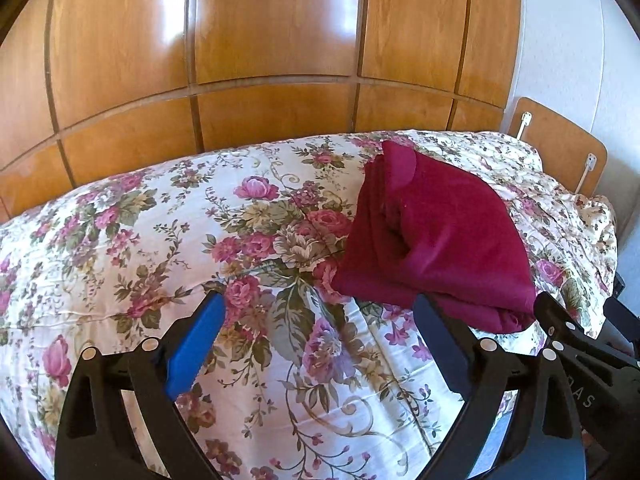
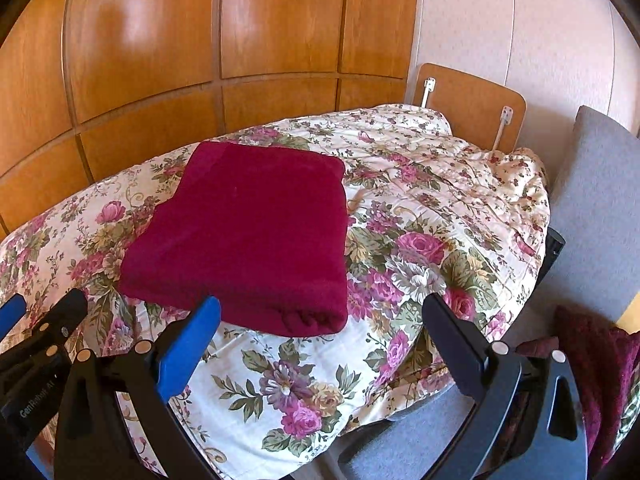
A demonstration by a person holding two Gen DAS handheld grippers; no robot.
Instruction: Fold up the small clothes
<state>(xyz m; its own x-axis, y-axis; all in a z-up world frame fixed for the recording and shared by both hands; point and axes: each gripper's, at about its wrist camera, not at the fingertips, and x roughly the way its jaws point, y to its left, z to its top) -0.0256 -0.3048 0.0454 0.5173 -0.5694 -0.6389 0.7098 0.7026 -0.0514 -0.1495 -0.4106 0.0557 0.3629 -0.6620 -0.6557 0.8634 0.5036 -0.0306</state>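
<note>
1. The garment, a dark red piece of clothing, lies folded into a thick, roughly square bundle on the bed.
2. Its layered fold edge faces the cameras; in the left wrist view the garment shows stacked layers along its left side and a rounded flap at the far end.
3. The bed carries a cream quilt printed with pink and purple roses and green leaves.
4. The left gripper hangs above the quilt with its jaws spread wide and nothing between them but the floral print.
5. Its right finger tip sits just at the near edge of the garment in that view; whether it touches cannot be told.
6. The right gripper is likewise spread wide and holds nothing; the near right corner of the garment lies in the gap between its fingers, with neither pad pressing on it.
7. Each gripper shows at the edge of the other's view, so the two are side by side at the near edge of the bed.
8. A wooden wardrobe stands behind the bed.
9. A wooden headboard stands at the far right end.
10. A grey chair is beside the bed on the right.
11. More dark red cloth lies below the chair.
</note>
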